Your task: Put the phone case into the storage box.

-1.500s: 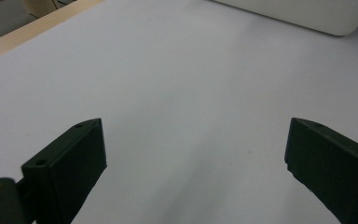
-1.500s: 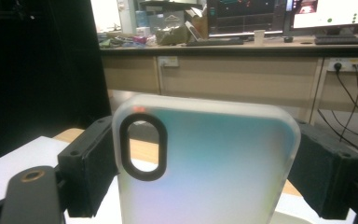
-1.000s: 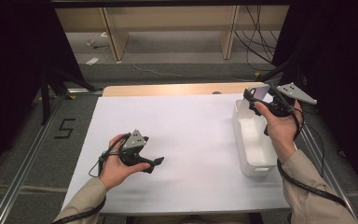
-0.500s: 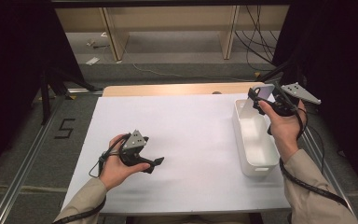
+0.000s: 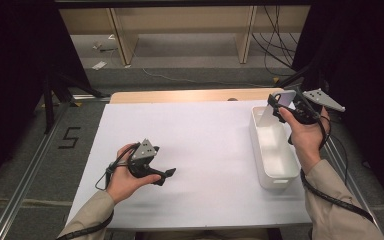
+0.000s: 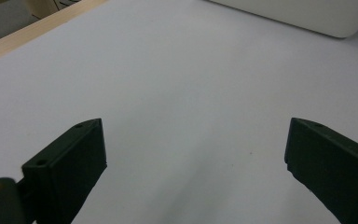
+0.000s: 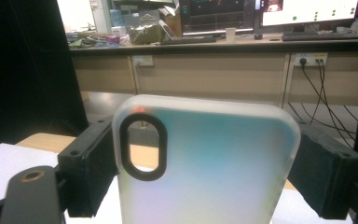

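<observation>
There is one phone case (image 7: pixel 205 163), translucent and frosted, with one oval camera opening (image 7: pixel 143 147) in it. There is one white bin (image 5: pixel 272 150) on the tabletop (image 5: pixel 205 135), which is a single white surface. Two grippers are in use: one left gripper (image 5: pixel 166 174) and one right gripper (image 5: pixel 275 103), each with two black jaws. Two hands hold them, the left hand (image 5: pixel 125 177) and the right hand (image 5: pixel 304 137). On the floor beside the tabletop there is one marking, the digit five (image 5: pixel 70 137).

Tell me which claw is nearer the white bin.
Right. The right claw holds a phone case just above the far end of the white bin; the left claw rests open on the white sheet, well off to the bin's left.
</observation>
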Demonstrator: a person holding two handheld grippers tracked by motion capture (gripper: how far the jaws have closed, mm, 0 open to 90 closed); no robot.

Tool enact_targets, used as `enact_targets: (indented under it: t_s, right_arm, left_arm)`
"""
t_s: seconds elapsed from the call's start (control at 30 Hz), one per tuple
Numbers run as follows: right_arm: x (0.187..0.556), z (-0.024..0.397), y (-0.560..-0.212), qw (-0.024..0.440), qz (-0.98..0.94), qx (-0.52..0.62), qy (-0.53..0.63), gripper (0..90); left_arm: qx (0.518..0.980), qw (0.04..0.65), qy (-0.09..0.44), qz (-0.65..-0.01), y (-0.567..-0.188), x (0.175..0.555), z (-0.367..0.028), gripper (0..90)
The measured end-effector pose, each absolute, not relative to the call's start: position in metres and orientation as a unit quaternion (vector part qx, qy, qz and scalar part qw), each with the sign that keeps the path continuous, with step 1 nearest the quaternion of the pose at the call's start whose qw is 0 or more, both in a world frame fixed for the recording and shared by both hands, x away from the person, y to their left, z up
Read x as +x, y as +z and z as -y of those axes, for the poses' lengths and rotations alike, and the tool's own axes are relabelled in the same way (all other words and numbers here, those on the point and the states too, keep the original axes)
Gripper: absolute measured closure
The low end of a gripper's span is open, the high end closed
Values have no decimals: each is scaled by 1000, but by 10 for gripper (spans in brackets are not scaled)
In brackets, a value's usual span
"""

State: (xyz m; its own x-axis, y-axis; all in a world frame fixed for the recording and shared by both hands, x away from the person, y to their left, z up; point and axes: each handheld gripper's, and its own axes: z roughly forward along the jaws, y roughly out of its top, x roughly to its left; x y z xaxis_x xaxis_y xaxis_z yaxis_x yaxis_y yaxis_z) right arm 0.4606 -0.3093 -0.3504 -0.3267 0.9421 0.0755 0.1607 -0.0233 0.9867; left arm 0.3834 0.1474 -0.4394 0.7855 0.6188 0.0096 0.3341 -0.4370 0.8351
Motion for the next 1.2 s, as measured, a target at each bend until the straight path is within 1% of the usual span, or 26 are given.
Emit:
enact_targets:
  t_s: [1.2]
  right_arm:
    - [466, 313, -358, 360, -605, 466, 537, 176]
  left_arm:
    - [830, 450, 162, -286, -439, 383, -147, 54]
